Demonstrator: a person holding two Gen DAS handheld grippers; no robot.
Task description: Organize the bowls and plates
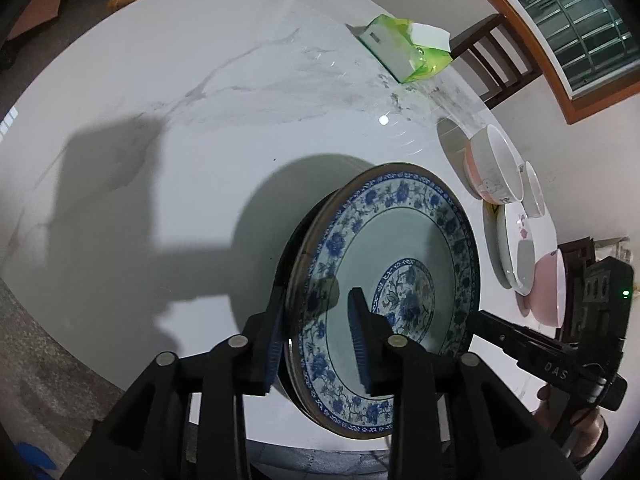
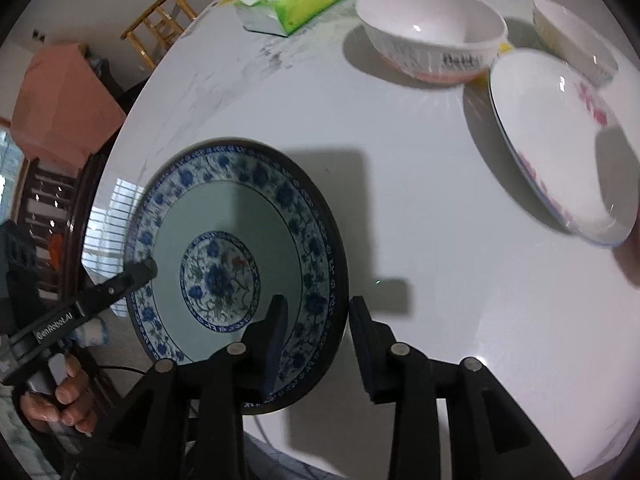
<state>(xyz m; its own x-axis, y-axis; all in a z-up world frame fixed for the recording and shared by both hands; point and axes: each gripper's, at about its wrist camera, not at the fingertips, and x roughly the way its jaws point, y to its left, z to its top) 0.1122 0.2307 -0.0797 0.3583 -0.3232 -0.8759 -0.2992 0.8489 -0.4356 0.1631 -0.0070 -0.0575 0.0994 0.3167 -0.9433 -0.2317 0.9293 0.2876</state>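
On the table [image 2: 400,208], seen from the right wrist view, the big plate [image 2: 224,240] lies at 8 o'clock, near the edge. A bowl [image 2: 432,28] sits at 12 o'clock, the tissue pack [image 2: 296,0] at 11, a smaller plate [image 2: 560,140] at 2, with 1 more bowl [image 2: 572,36] behind it.

left gripper [image 2: 132,276]: "GenRobot.AI" | right gripper [image 1: 500,328]: "DAS"
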